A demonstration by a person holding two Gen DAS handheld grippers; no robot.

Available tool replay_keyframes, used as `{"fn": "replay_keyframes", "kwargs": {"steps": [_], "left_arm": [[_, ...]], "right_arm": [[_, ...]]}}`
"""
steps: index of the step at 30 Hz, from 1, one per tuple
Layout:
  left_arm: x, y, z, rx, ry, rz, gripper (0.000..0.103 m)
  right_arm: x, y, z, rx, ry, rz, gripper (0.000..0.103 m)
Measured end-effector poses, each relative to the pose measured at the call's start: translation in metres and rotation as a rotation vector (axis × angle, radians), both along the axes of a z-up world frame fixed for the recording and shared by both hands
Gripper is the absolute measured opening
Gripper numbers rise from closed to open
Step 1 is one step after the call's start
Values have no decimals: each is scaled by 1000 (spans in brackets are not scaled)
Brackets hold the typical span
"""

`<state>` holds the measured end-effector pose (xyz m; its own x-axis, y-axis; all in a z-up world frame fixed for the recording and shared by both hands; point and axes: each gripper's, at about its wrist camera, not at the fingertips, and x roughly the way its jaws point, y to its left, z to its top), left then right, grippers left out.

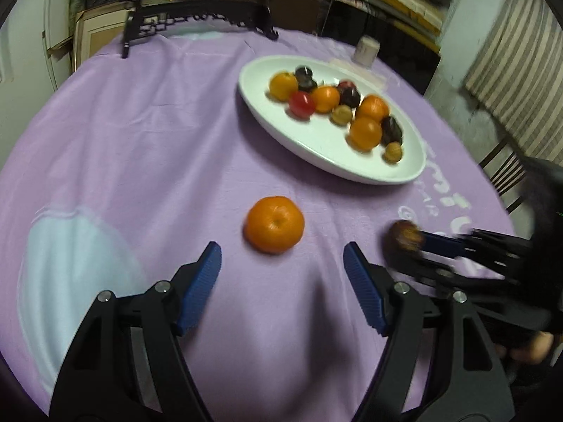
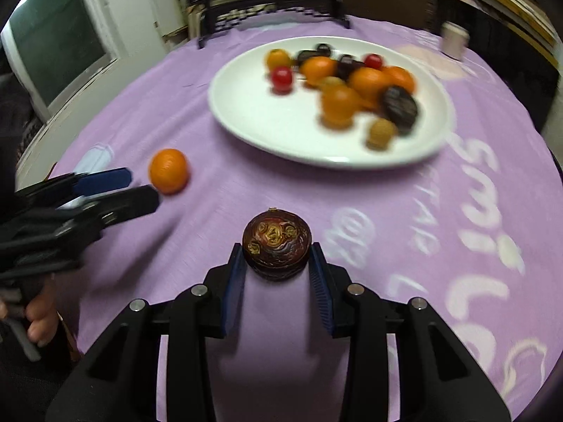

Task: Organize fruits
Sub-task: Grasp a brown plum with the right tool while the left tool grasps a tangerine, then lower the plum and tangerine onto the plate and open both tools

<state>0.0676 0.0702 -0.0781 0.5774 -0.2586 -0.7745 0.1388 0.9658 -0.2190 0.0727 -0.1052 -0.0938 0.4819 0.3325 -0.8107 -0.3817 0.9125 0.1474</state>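
Item 1. Round tabletop (image 1: 140, 133) under a lilac cloth with pale printed lettering; it carries everything listed below.

Item 2. Oval white ceramic platter (image 1: 404, 168), set toward the far side of the tabletop. Contents: several oranges, two small red round fruits, some dark wrinkled fruits and a few tan nut-like ones, all bunched together. Judged to be the collecting place for the fruit.

Item 3. Loose round orange with a dimpled top (image 1: 274, 224), resting on the cloth, well short of the platter and just ahead of the left tongs (image 1: 281, 256). These black tongs with blue ribbed pads stand released, the gap wider than the orange, nothing between the pads. Their line-up with the fruit suggests a pick is being prepared; no contact yet.

Item 4. Small dark brown, wrinkled round fruit with yellowish markings on top (image 2: 276, 248). Grasped by the right tongs (image 2: 276, 258), one blue pad pressing each side. Whether it is clear of the cloth or touching it cannot be told. Location: near the front edge of the tabletop, well apart from the platter. The side-on hold keeps the top free and should allow a clean set-down among the other dark fruits.

Item 5. Pale cylindrical cup (image 1: 366, 49) beyond the platter; not involved.

Remaining, by judgement: two fruits outside the platter.
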Motion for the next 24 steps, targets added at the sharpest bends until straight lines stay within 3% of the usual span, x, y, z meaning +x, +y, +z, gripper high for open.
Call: {"fn": "replay_keyframes", "kwargs": {"steps": [4,5,6,13,19,24], "left_arm": [[17,-14,-9,79,12,26,68],[20,-16,-9,104,14,38,60],[21,-17,-9,111,11,42,39],[8,-25,4,58,5,8,38],[-8,-39,36,21,-44,-70,38],[25,-43,60,38,-60,-78,38]], "right_arm": [[-7,-25,5,40,-12,-40,38],[-9,-28,6,49,-14,-44,38],[-10,-31,7,61,-17,-45,38],[-15,-34,10,95,-29,-23,38],[-11,-32,25,107,-56,-6,38],[13,-25,50,119,-113,9,38]]}}
